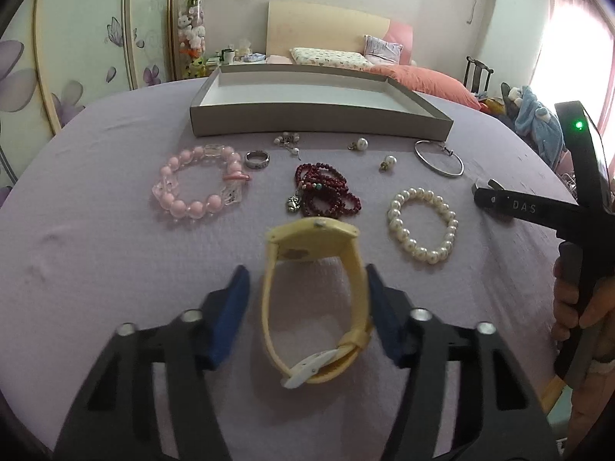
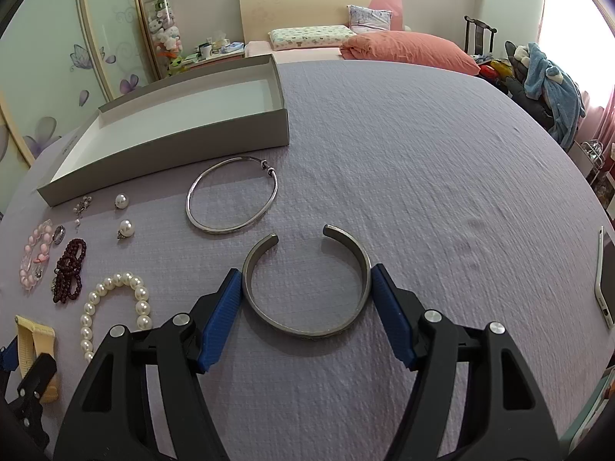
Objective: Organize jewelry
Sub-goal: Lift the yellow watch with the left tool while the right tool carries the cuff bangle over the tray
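Observation:
A yellow watch [image 1: 315,299] stands on its strap on the purple cloth between the open fingers of my left gripper [image 1: 307,280]; the right pad is at the strap, the left pad a little apart. A grey open cuff bangle [image 2: 307,288] lies between the fingers of my right gripper [image 2: 305,280], whose blue pads touch its two sides. A grey shallow box [image 1: 319,117] with a white, empty inside stands at the back; it also shows in the right wrist view [image 2: 173,146].
On the cloth lie a pink bead bracelet [image 1: 200,180], a silver ring [image 1: 256,159], a dark red bead string [image 1: 326,190], a pearl bracelet [image 1: 423,223], two pearl earrings [image 1: 388,162], a small charm [image 1: 288,142] and a thin silver bangle [image 2: 232,194]. A phone [image 2: 605,276] lies at right.

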